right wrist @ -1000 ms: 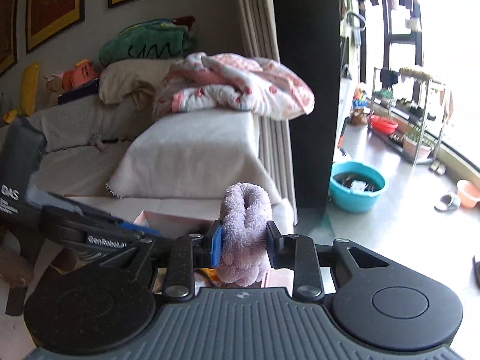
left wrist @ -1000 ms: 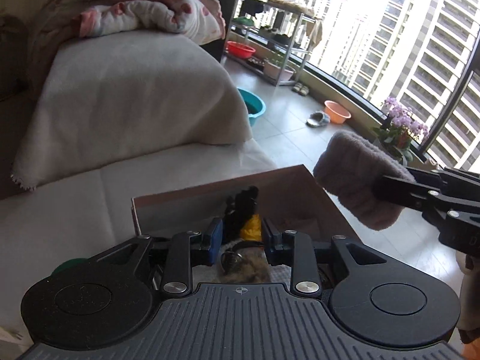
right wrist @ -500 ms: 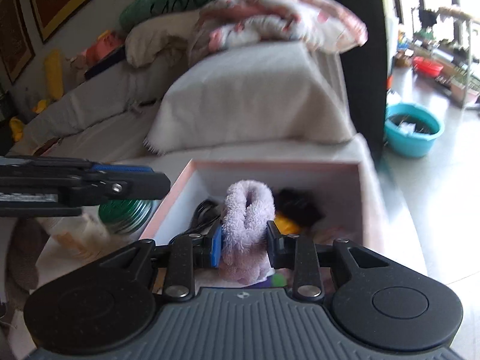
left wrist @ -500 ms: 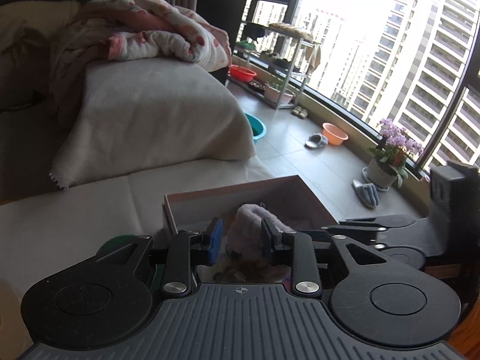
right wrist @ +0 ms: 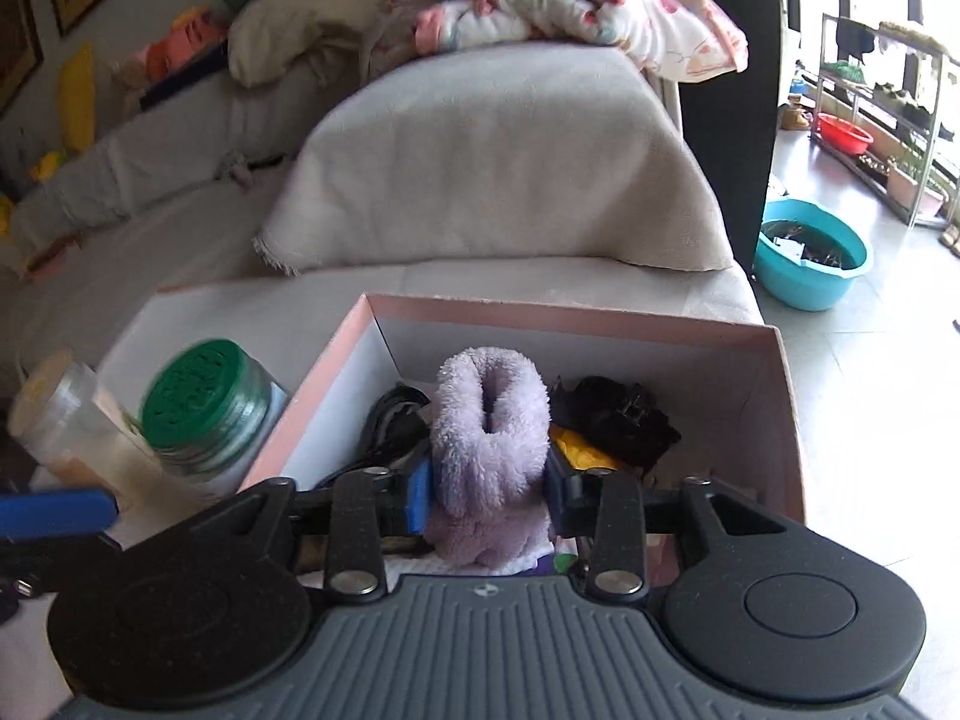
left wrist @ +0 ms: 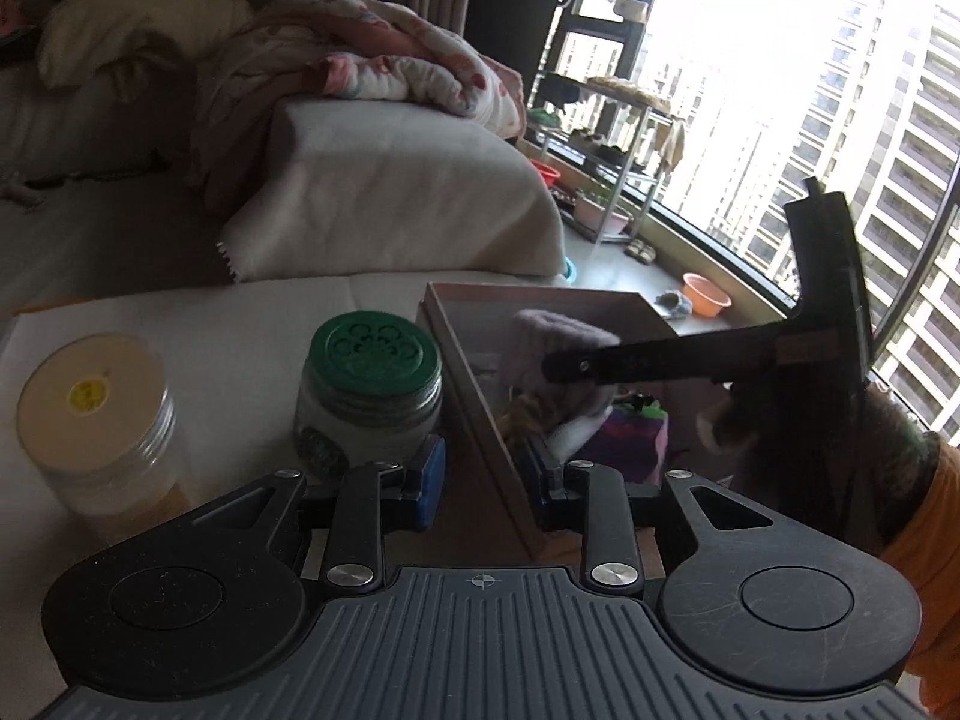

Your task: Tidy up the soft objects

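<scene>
Here, the right wrist view looks down into a pink box (right wrist: 774, 420) on the tabletop (right wrist: 180, 324). The right hand-held gripper (right wrist: 487, 489) has a fluffy lilac sock (right wrist: 489, 420) between its jaws, which are opening; the sock hangs inside the box above a black item (right wrist: 618, 414) and a yellow one (right wrist: 579, 453). Only this view shows the blue basin (right wrist: 807, 264) on the floor to the far right. The left wrist view shows the left hand-held gripper (left wrist: 483, 483) with jaws apart and empty, straddling the box's near left wall. Just left stand a green-lidded jar (left wrist: 372, 384) and a clear jar (left wrist: 96, 414). Only here do the window towers and an orange sleeve (left wrist: 930, 528) appear.
</scene>
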Motion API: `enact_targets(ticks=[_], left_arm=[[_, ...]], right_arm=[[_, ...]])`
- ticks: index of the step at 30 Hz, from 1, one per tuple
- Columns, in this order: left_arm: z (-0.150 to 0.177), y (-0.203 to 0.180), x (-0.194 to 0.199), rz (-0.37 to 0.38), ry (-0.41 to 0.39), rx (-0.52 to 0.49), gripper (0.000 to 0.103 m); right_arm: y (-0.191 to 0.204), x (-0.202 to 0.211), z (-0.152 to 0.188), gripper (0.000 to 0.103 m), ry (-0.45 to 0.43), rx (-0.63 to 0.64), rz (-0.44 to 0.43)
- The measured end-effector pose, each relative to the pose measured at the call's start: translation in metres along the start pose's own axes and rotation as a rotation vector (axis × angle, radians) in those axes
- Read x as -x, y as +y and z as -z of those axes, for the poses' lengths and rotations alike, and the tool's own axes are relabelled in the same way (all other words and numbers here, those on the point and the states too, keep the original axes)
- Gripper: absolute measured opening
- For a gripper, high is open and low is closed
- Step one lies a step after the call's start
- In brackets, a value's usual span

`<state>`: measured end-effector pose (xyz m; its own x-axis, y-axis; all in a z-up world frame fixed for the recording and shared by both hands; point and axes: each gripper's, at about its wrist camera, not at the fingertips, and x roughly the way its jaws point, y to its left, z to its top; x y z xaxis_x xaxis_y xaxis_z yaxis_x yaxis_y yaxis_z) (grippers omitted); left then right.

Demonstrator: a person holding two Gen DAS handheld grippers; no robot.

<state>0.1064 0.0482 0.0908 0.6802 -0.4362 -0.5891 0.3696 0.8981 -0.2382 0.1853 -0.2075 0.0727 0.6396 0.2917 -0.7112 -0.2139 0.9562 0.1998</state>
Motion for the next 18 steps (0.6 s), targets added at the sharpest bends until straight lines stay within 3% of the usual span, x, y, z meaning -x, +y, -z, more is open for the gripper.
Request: enact_targets(ticks=[3,5,8,10,13,18], left_arm=[[0.028,0.006,0.012,-0.040,0.005,0.011,0.031],[0.050,0.010,0.018,-0.063,0.026,0.030,0.031],[0.080,0.012,0.022,-0.134,0.054,0.047,0.031],[0.094,0.013,0.025,-0.146,0.055,0.075,0.031],[0.106,0.006,0.020,-0.136,0.074,0.085,0.032],[0.115,-0.007,0.016,-0.162,0.025,0.059,0.041]], right_arm=[[-0.004,0.035,0.012,0.061,-0.079,-0.041,-0.021],[0.001,0.063,0.024,0.066,-0.134,-0.042,0.003],[0.022,0.099,0.051,0.068,-0.176,0.054,0.054],[0.039,0.115,0.074,0.075,-0.190,0.122,0.099],[0.058,0.119,0.111,0.079,-0.165,0.174,0.129],[0.063,0.076,0.151,0.081,0.005,0.110,0.119]])
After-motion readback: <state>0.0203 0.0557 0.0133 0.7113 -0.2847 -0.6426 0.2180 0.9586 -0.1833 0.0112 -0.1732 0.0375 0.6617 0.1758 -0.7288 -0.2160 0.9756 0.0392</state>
